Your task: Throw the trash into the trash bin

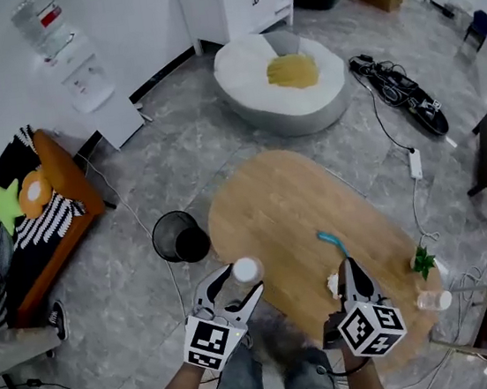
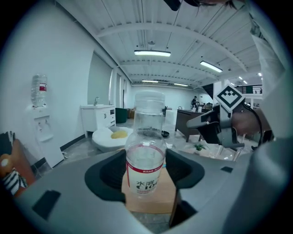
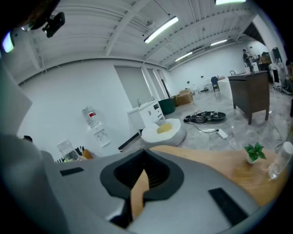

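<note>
**Head view, with both gripper views.** The left hand-held gripper (image 1: 236, 286) is clamped on a clear plastic bottle (image 2: 145, 151). Its two jaws press on the bottle's sides at the level of the red-edged white label. The bottle stands upright between the jaws, with its cap on, and looks empty. In the head view it sits over the near left edge of the oval wooden tabletop (image 1: 289, 201).

The right hand-held gripper (image 1: 349, 266) is over the near part of the tabletop. Its jaws are closed tip to tip with nothing between them; only a thin sliver of wood shows through the gap behind the tips.

A small white crumpled wad (image 1: 333, 284) lies on the tabletop just beside the right gripper's jaws. A teal object (image 1: 332, 242), too small to identify, lies a little farther along the tabletop.

Toward the right end of the tabletop stand a small green plant (image 1: 423, 260) and, near it, a second clear bottle (image 1: 435, 300) lying on its side.

The black mesh trash bin (image 1: 178, 235) stands on the floor against the left edge of the tabletop. It is near the held bottle but apart from it.

In the background are a white beanbag (image 1: 250, 73) with a yellow cushion (image 1: 292, 71) and a water dispenser (image 1: 85, 72) against the wall.
</note>
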`<state>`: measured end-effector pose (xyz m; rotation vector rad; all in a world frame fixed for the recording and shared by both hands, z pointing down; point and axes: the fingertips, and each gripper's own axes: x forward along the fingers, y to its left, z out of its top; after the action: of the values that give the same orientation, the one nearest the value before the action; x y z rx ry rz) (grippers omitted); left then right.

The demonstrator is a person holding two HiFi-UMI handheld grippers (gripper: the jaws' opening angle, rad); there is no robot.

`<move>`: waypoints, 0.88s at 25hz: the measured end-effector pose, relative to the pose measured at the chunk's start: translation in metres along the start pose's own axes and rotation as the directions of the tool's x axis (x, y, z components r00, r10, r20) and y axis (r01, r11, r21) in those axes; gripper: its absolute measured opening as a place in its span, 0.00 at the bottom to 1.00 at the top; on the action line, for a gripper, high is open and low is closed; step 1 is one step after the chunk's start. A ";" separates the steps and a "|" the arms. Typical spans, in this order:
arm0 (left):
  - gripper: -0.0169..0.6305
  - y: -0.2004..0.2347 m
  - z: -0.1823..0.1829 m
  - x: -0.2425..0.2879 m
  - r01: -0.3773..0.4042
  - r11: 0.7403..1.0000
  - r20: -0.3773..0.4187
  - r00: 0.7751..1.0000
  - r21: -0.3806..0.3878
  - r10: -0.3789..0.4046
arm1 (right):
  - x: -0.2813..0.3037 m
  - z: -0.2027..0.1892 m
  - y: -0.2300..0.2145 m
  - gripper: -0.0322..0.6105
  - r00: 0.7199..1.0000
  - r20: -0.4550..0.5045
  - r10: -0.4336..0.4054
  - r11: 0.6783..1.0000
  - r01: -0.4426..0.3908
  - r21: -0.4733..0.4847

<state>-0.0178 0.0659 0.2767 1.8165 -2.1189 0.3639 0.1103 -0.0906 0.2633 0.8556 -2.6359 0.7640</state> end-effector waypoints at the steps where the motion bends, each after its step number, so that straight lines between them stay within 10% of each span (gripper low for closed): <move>1: 0.44 0.020 -0.002 -0.007 -0.014 1.000 -0.008 1.000 -0.003 0.014 | 0.013 0.000 0.019 0.05 1.000 -0.005 0.015 1.000 -0.015 0.002; 13: 0.44 0.225 -0.022 -0.059 -0.275 0.954 -0.036 0.961 -0.121 0.273 | 0.156 -0.016 0.178 0.05 0.976 -0.130 0.172 0.979 -0.184 -0.086; 22: 0.44 0.323 -0.133 -0.041 -0.413 0.875 -0.113 0.911 -0.252 0.397 | 0.270 -0.112 0.186 0.05 0.953 -0.272 0.136 0.968 -0.186 -0.167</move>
<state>-0.3206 0.2061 0.3872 1.1905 -2.3682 0.2038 -0.2063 -0.0265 0.3885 0.4578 -2.5128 0.6002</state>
